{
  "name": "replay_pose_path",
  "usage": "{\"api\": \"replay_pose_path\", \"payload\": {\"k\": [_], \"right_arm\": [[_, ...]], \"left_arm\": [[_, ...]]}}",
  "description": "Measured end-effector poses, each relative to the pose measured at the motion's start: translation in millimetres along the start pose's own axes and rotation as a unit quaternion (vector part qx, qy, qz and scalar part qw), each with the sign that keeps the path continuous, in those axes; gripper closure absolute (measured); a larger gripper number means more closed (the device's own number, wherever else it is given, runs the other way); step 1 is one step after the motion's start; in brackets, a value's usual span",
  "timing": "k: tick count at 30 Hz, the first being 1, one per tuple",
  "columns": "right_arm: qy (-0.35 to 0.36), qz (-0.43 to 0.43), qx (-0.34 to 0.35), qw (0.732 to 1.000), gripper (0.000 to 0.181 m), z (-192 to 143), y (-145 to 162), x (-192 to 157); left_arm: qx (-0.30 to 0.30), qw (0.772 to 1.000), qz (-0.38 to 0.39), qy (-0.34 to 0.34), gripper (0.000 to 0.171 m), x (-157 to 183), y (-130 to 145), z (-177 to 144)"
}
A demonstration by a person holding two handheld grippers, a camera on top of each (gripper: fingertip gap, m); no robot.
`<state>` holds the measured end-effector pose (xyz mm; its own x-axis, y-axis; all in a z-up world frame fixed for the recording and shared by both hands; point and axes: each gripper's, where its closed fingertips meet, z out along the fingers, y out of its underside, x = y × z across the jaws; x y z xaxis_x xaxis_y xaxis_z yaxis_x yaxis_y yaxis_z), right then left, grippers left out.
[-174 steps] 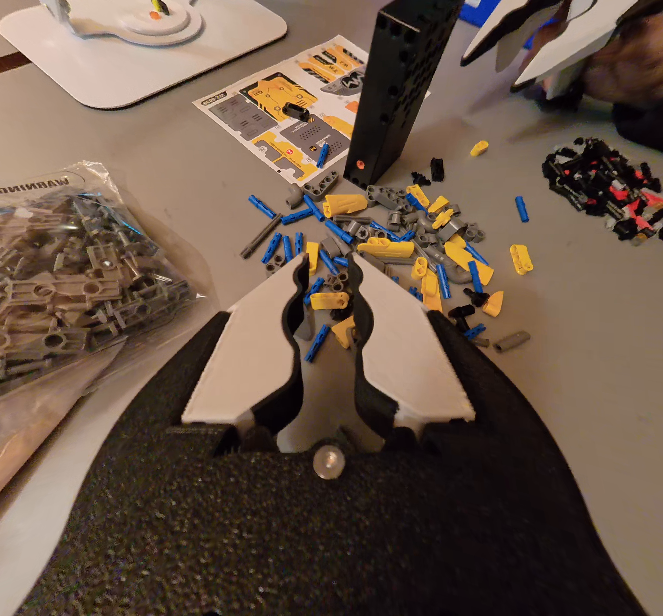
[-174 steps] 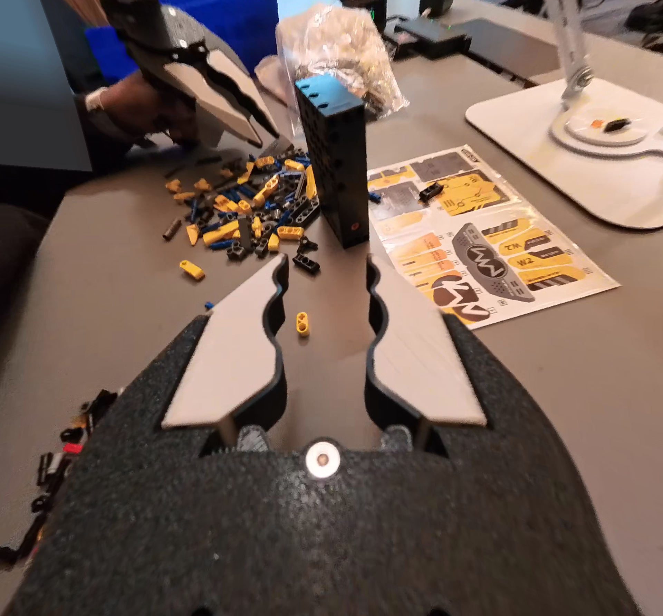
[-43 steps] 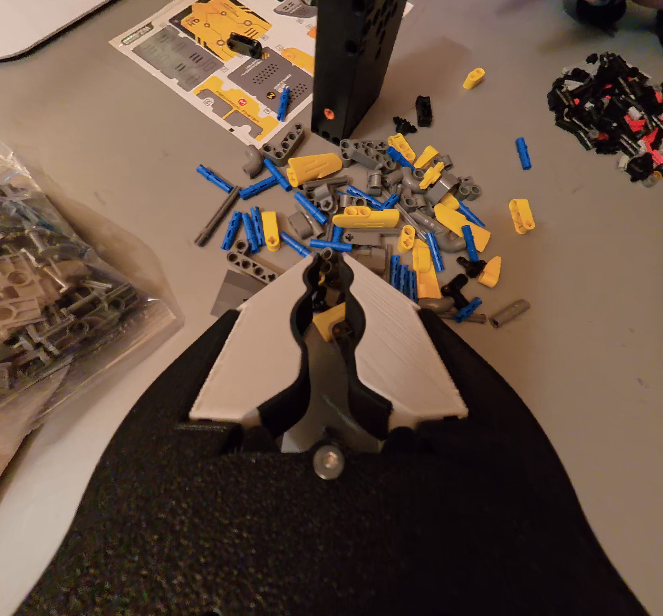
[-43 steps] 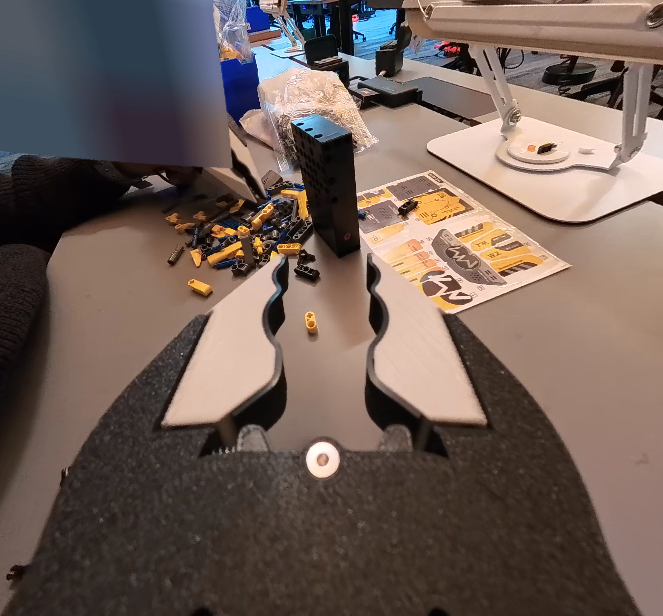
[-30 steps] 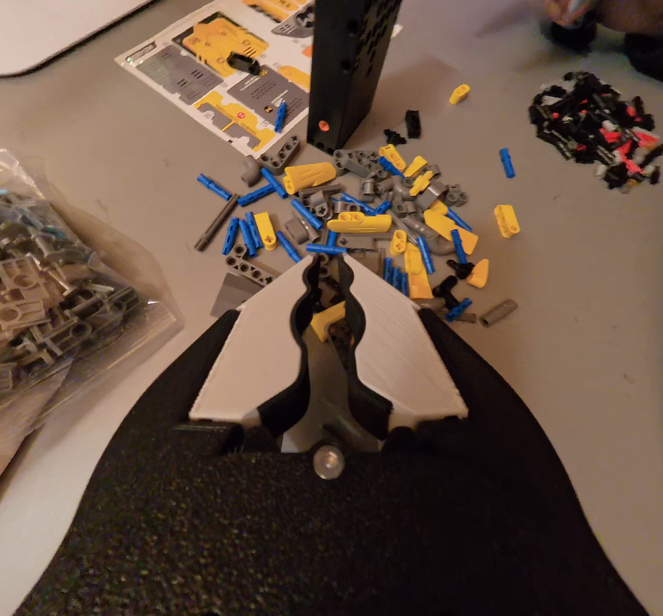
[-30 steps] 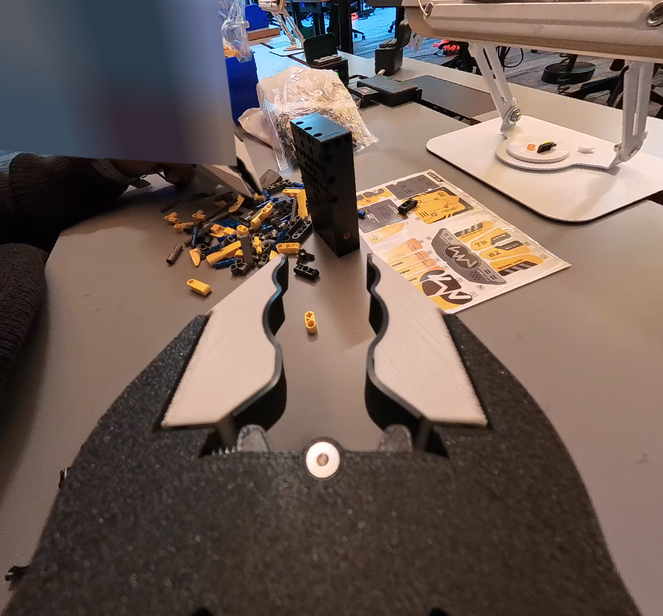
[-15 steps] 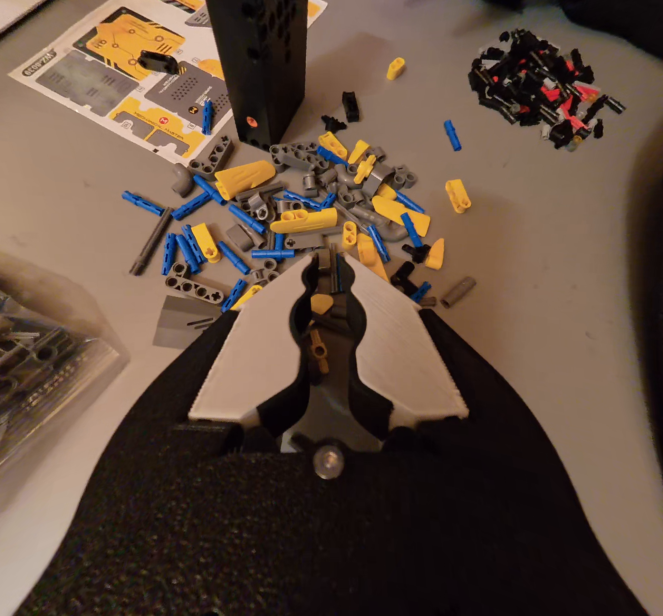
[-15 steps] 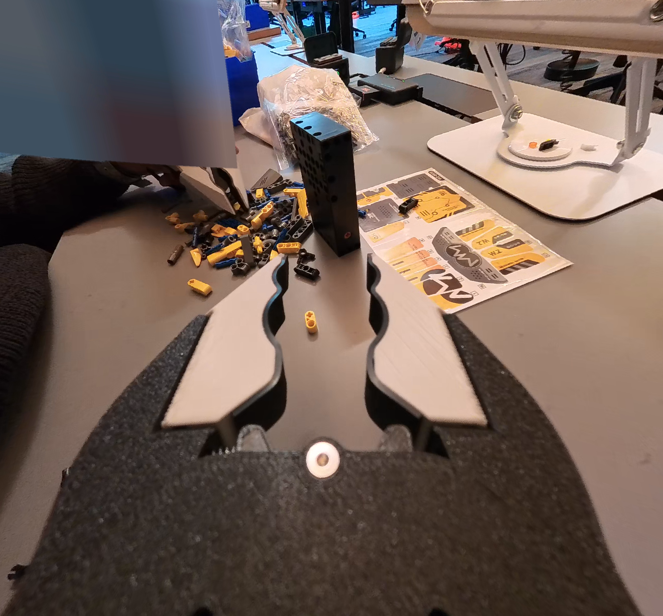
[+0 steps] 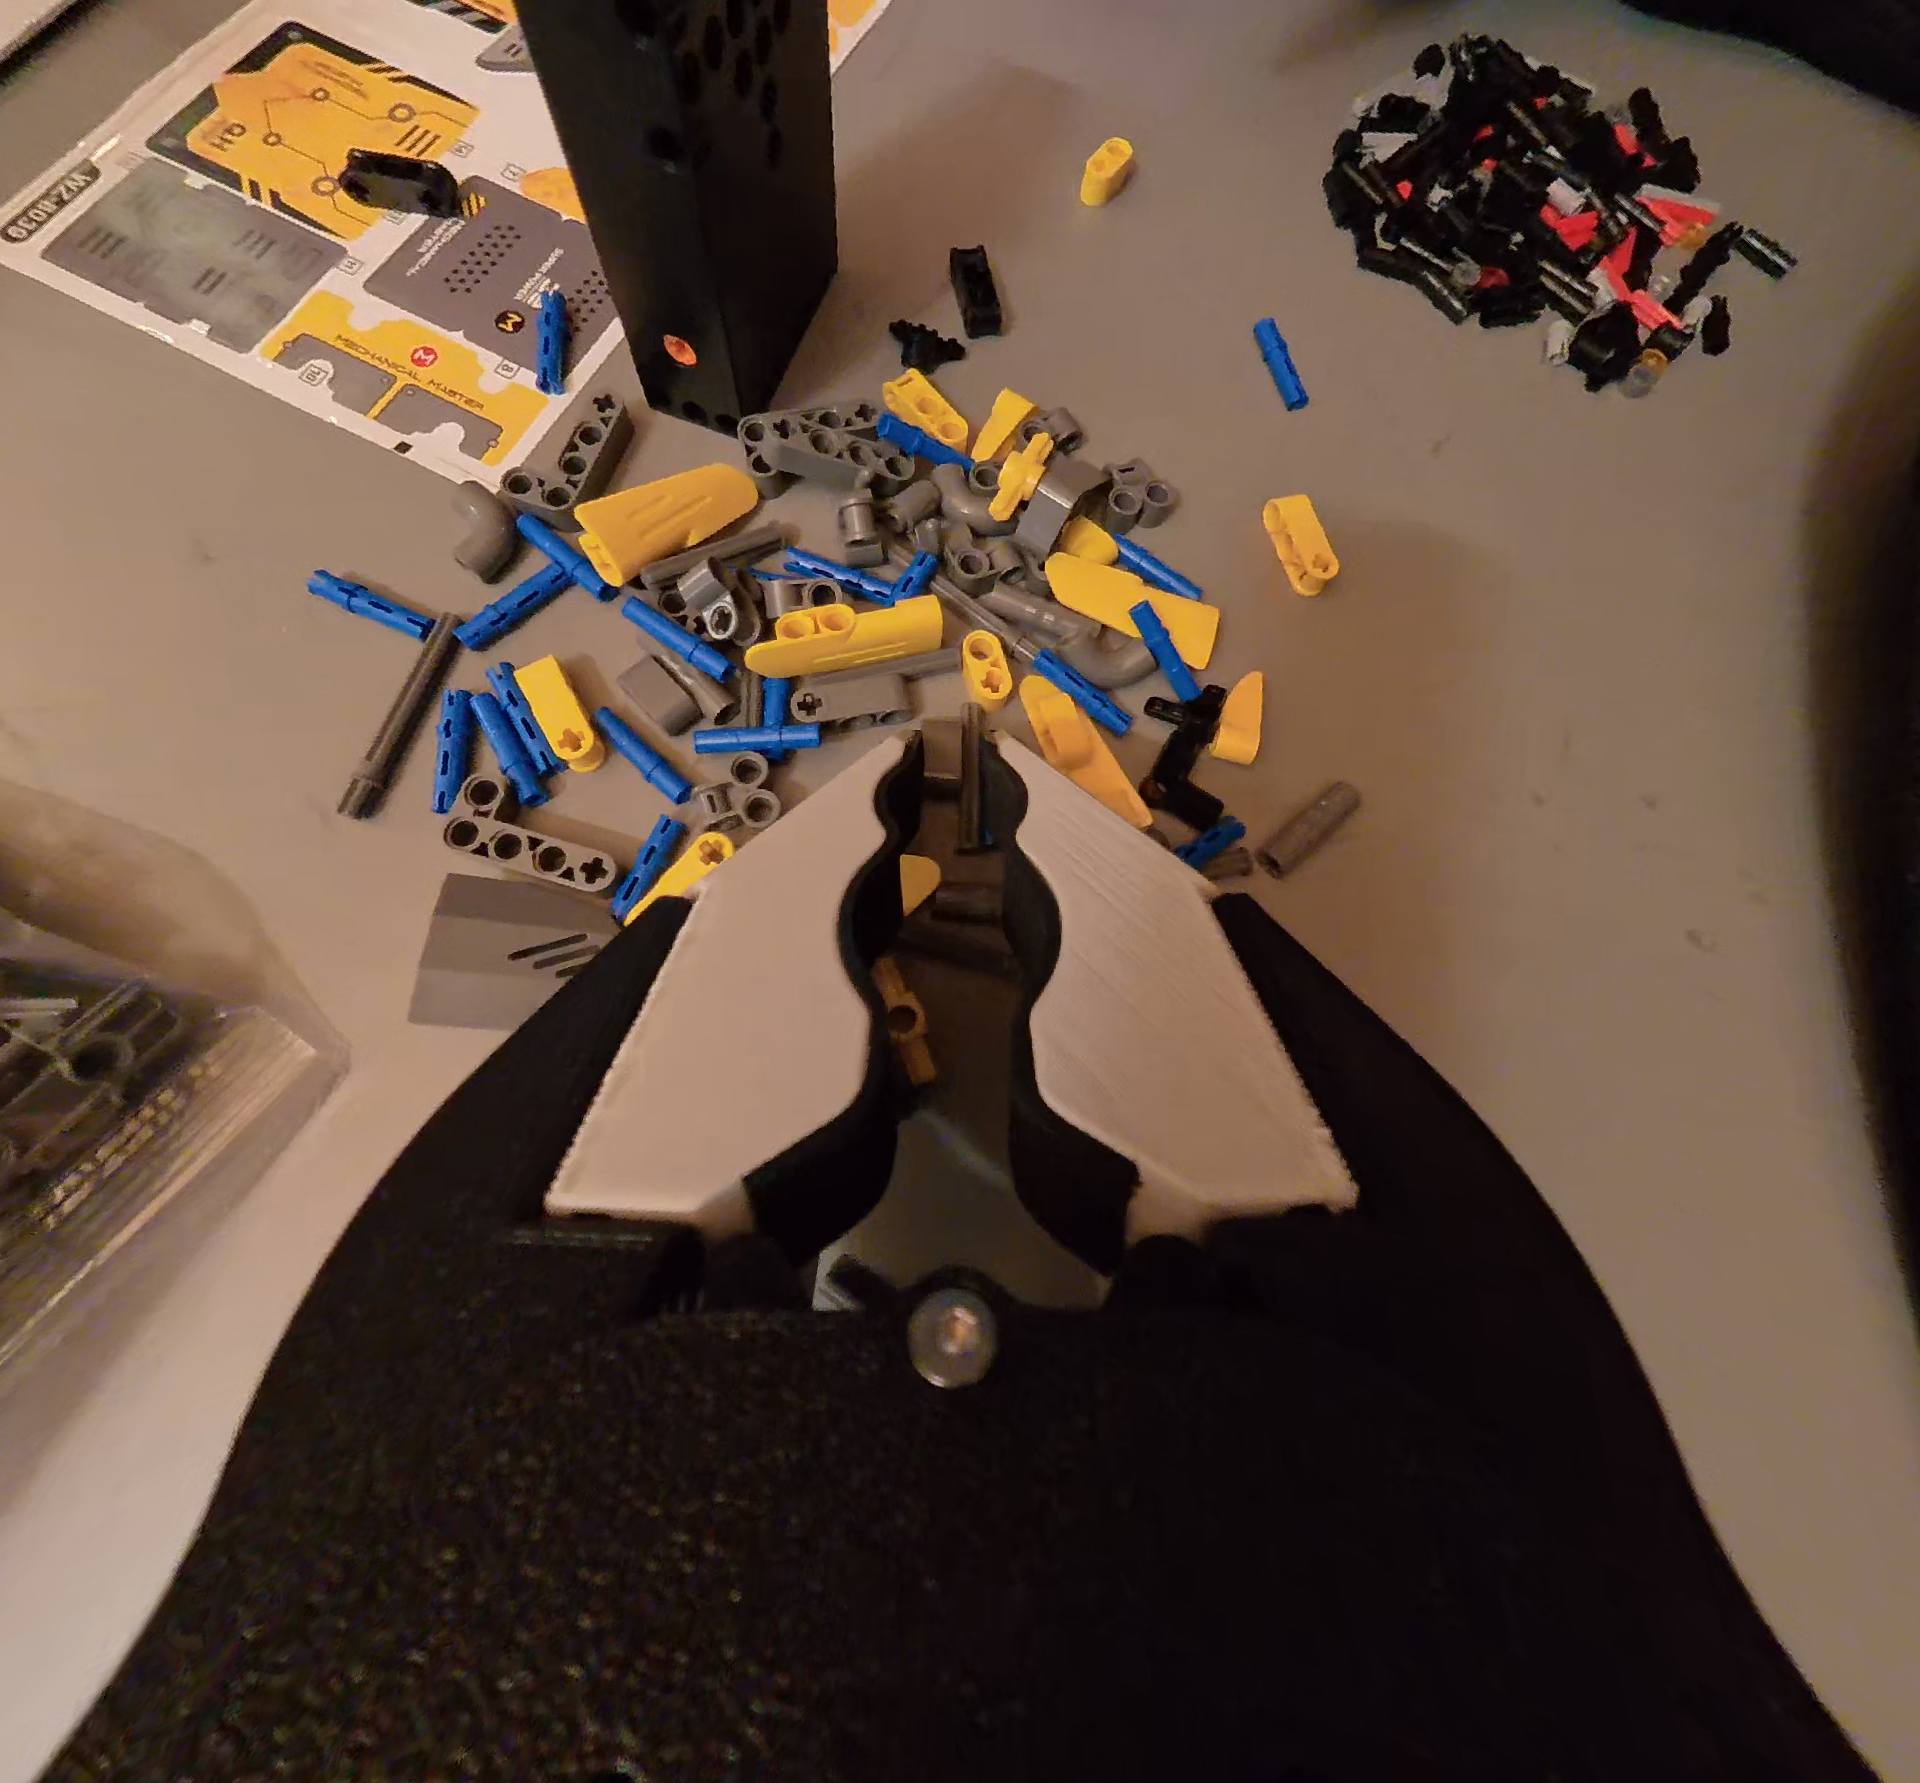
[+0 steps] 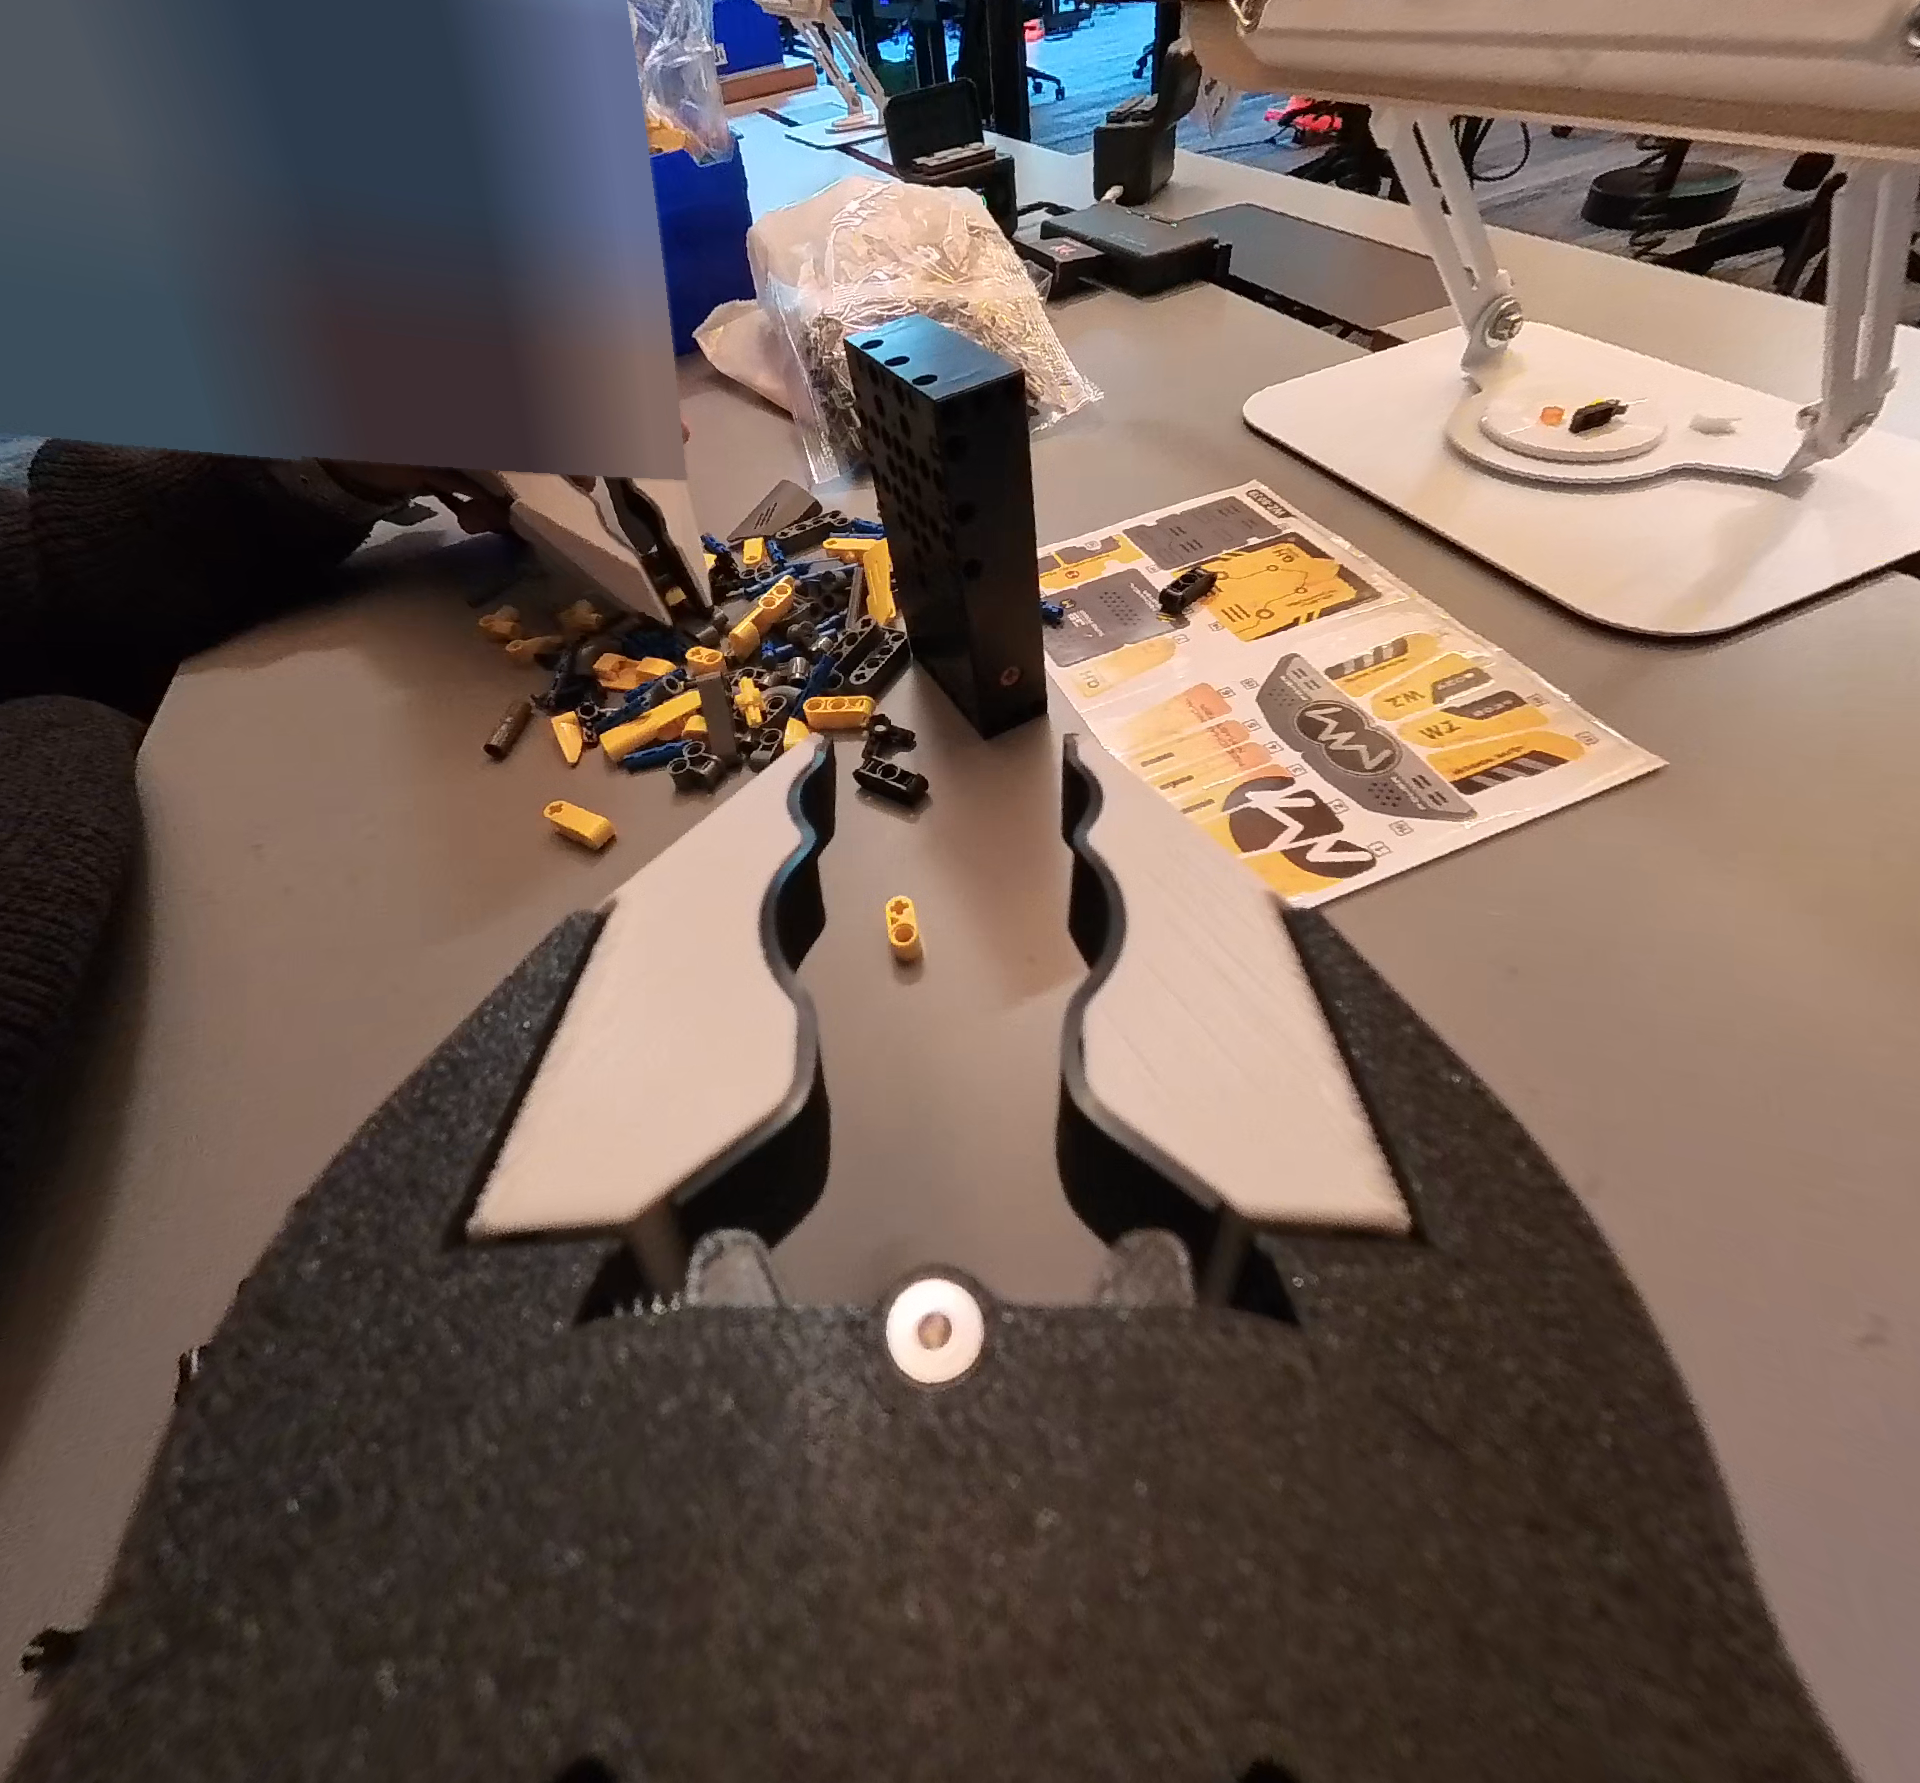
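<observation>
My left gripper (image 9: 954, 746) is tipped down into a loose pile (image 9: 831, 590) of yellow, blue and grey building pieces. Its jaws are nearly together on a thin dark grey axle (image 9: 971, 777) that sticks out past the tips. It also shows in the right wrist view (image 10: 681, 590), tips in the pile (image 10: 707, 684). My right gripper (image 10: 945, 757) is open and empty, low over the grey table. A small yellow connector (image 10: 904, 928) lies on the table between its fingers. A tall black perforated block (image 9: 686, 123) stands upright beyond the pile, and shows in the right wrist view (image 10: 956, 538).
A sticker sheet (image 10: 1299, 694) lies right of the block. A heap of black and red pieces (image 9: 1527, 195) sits at the far right. A bag of grey parts (image 9: 104, 1058) lies at the left. A white stand base (image 10: 1558, 507), a blue bin (image 10: 707, 247) and a person's dark sleeve (image 10: 62, 850) border the table. My hands' fingertips stand some 20 centimetres from each other. The tall black perforated block (image 9: 686, 123) is about 10 centimetres from my left fingertips.
My left gripper narrowed its jaws and slid over the pile to its near middle, now gripping the grey axle. My right gripper has stayed open and nearly still.
</observation>
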<state>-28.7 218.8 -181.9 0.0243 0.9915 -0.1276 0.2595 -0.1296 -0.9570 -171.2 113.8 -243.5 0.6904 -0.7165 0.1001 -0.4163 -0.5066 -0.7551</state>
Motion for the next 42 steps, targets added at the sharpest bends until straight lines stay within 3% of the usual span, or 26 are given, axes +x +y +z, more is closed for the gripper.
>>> {"api": "replay_pose_path", "payload": {"k": [7,13,25,29,33,37,42], "right_arm": [[0.001,0.001,0.0,1.0,0.139,0,0,0],[0.001,0.0,-0.002,1.0,0.139,0,1,0],[0.001,-0.002,-0.002,1.0,0.139,1,1,0],[0.001,-0.003,-0.003,1.0,0.139,1,1,0],[0.001,-0.003,-0.004,1.0,0.139,1,1,-1],[0.0,0.0,-0.005,1.0,0.139,1,1,0],[-0.001,-0.002,-0.008,1.0,0.139,0,2,-1]], "left_arm": [[0.008,0.999,-0.037,-0.027,0.161,-14,-1,-2],[0.019,1.0,0.008,-0.01,0.161,-1,-5,-4],[-0.01,1.0,0.006,-0.018,0.165,-3,2,2],[0.031,0.999,-0.011,-0.023,0.165,-8,-8,-6],[0.108,0.992,-0.066,-0.009,0.165,-14,-27,-22],[0.175,0.973,-0.146,0.048,0.165,-14,-43,-34],[0.211,0.944,-0.227,0.116,0.165,-15,-49,-38]]}}
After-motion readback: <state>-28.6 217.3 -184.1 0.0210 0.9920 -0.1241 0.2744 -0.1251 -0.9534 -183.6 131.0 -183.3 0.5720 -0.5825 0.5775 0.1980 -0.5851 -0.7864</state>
